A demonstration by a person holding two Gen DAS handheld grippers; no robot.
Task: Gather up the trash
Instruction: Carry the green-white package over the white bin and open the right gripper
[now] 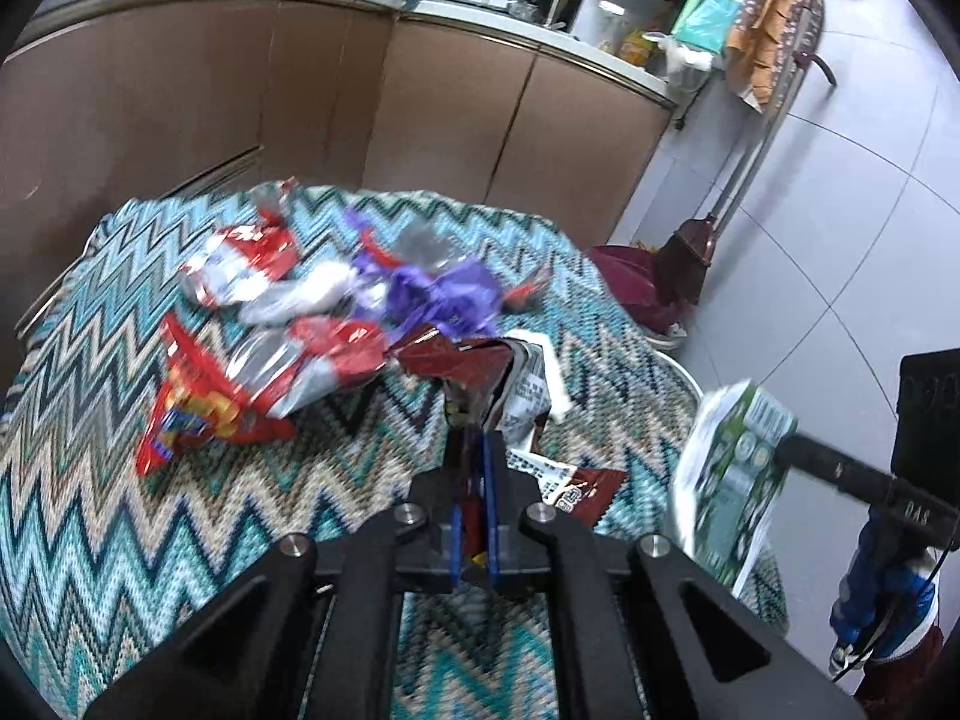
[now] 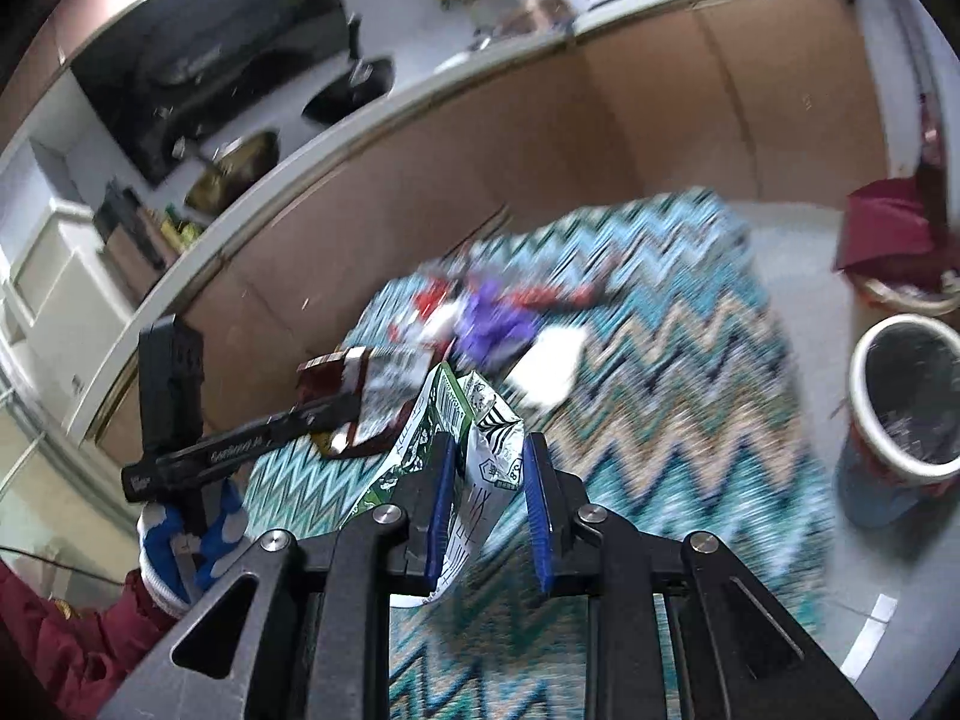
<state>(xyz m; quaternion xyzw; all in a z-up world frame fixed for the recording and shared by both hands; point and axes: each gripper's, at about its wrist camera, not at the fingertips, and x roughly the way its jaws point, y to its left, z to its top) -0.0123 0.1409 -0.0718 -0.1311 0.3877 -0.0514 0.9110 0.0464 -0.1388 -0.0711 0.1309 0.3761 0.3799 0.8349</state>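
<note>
My left gripper (image 1: 477, 435) is shut on a dark red wrapper (image 1: 462, 363) and holds it above the zigzag tablecloth (image 1: 120, 510). In the right wrist view the same gripper (image 2: 342, 405) appears at the left with that wrapper (image 2: 327, 378). A crumpled green and white wrapper (image 2: 480, 414) sits between the blue pads of my right gripper (image 2: 489, 441), which is shut on it. In the left wrist view it hangs at the right (image 1: 732, 480). Several more wrappers lie on the cloth: red and silver (image 1: 240, 276), purple (image 1: 432, 288), red and yellow (image 1: 204, 414).
A white-rimmed bin (image 2: 864, 354) stands on the floor right of the table. A broom (image 1: 690, 252) and a maroon dustpan (image 1: 630, 276) rest on the floor by the brown kitchen cabinets (image 1: 240, 90). A gloved hand (image 2: 180, 528) holds the left gripper.
</note>
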